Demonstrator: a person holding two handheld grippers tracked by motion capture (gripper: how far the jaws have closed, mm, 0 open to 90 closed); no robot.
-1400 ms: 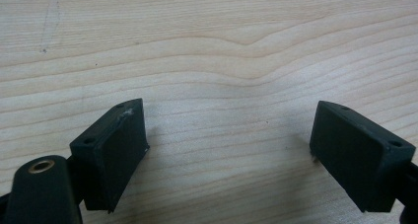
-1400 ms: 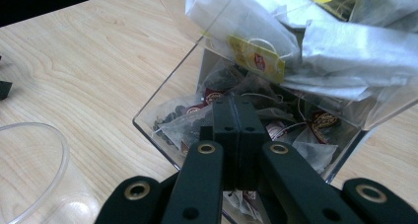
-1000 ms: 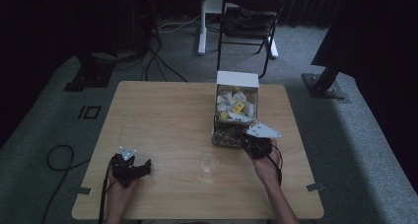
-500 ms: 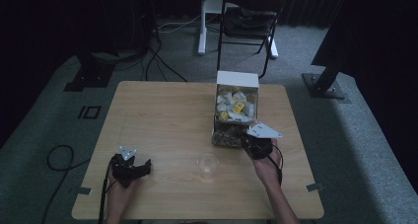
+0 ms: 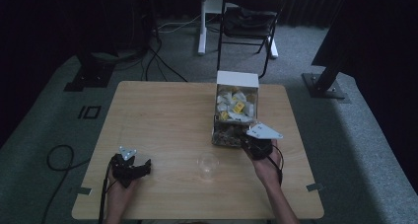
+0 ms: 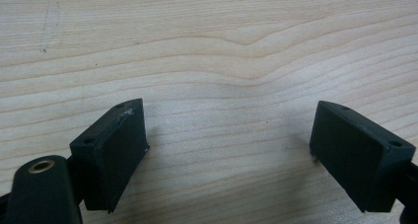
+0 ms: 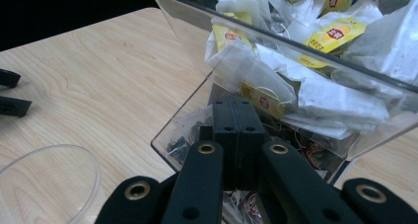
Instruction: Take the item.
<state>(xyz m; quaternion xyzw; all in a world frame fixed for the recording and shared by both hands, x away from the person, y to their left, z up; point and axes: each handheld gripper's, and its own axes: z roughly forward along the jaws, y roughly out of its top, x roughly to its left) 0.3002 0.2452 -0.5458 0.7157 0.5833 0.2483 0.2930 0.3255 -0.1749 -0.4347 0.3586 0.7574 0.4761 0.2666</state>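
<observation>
A: Looking at my right claw [image 7: 235, 116] — jaws pressed flat together, nothing visible between the pads. Tips sit at the low open front of the box [image 5: 219, 128], right against the tea bags [image 7: 276, 93] there.

B: And from above?

A: Right claw [image 5: 250, 144] at the box's near end, touching or just short of it, can't tell which. Box is clear-walled, white-backed, packed with bags, on the table's [image 5: 162, 120] far right half.

B: Cup?

A: Clear cup [image 5: 208, 164] near my right claw, toward the middle of the table, apart from the box. Its rim shows at the lower left of the right gripper view [image 7: 47, 179].

B: Left claw?

A: Left claw [image 6: 229, 145] spread wide, pads empty, bare wood under it. From above it [image 5: 144, 168] sits at the near left, well apart from cup and box.
</observation>
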